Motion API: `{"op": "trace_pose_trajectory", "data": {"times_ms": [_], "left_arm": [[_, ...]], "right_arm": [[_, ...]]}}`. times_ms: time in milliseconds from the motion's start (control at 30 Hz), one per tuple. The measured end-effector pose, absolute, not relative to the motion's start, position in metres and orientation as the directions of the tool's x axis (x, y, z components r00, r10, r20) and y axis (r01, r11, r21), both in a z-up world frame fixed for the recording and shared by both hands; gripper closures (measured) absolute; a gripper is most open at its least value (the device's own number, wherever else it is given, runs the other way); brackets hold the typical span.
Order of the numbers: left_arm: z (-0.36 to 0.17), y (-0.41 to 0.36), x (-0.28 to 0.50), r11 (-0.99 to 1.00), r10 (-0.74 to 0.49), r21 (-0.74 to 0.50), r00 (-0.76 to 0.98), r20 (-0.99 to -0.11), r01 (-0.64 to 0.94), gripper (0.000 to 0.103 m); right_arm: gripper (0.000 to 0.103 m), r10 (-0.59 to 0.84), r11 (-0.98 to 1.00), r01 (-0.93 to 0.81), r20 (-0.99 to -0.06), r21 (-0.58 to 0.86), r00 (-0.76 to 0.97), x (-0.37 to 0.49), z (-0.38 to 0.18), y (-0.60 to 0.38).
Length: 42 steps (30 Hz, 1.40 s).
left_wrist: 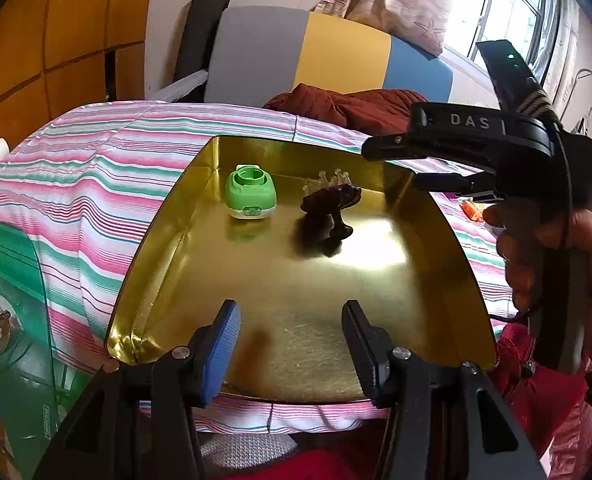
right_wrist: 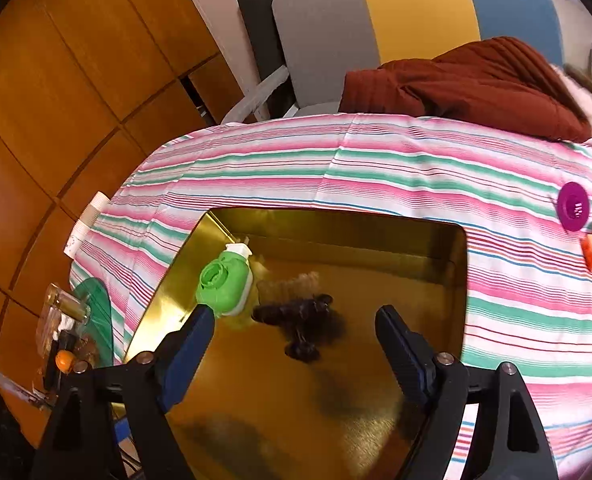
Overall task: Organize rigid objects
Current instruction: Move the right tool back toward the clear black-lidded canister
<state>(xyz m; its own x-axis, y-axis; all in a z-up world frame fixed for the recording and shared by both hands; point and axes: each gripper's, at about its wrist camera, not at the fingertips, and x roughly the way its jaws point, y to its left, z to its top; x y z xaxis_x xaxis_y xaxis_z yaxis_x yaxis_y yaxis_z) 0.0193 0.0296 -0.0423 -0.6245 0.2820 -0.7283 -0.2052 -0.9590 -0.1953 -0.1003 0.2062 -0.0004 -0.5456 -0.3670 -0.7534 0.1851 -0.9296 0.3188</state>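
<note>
We see the gold tray lying on the striped cloth; inside it the green container stands beside the dark brush; our left gripper is spread and empty over the near rim; our right gripper is spread above the brush, holding nothing.

Shiny gold metal is seen on the tray ahead of the fingers, whose pads look ribbed. Glossy green plastic covers the gadget; striped cloth beneath looks matt.
</note>
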Motion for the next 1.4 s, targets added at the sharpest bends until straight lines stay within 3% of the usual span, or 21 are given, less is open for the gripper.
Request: {"op": "trace_pose_trajectory", "data": {"times_ms": [533,833,1133,1400], "left_arm": [[-0.041,0.043,0.025,-0.962,0.268,-0.168,-0.617,-0.740,-0.216,0.049],[-0.039,0.066,0.028,-0.955,0.277,-0.146,-0.600,-0.750,-0.258,0.049],[-0.033,0.093,0.025,-0.943,0.296,-0.137,-0.582,-0.758,-0.302,0.049],[-0.028,0.128,0.020,-0.920,0.339,-0.145,-0.551,-0.763,-0.364,0.049]], "right_arm": [[0.018,-0.258,-0.963,0.222,-0.744,0.151,-0.616,-0.058,0.014,0.212],[0.015,-0.221,-0.974,0.190,-0.728,0.126,-0.649,-0.046,0.020,0.238],[0.012,-0.176,-0.983,0.072,-0.732,0.172,-0.658,-0.045,0.011,0.291],[0.012,-0.069,-0.968,-0.138,-0.750,0.211,-0.658,-0.047,0.003,0.373]]}}
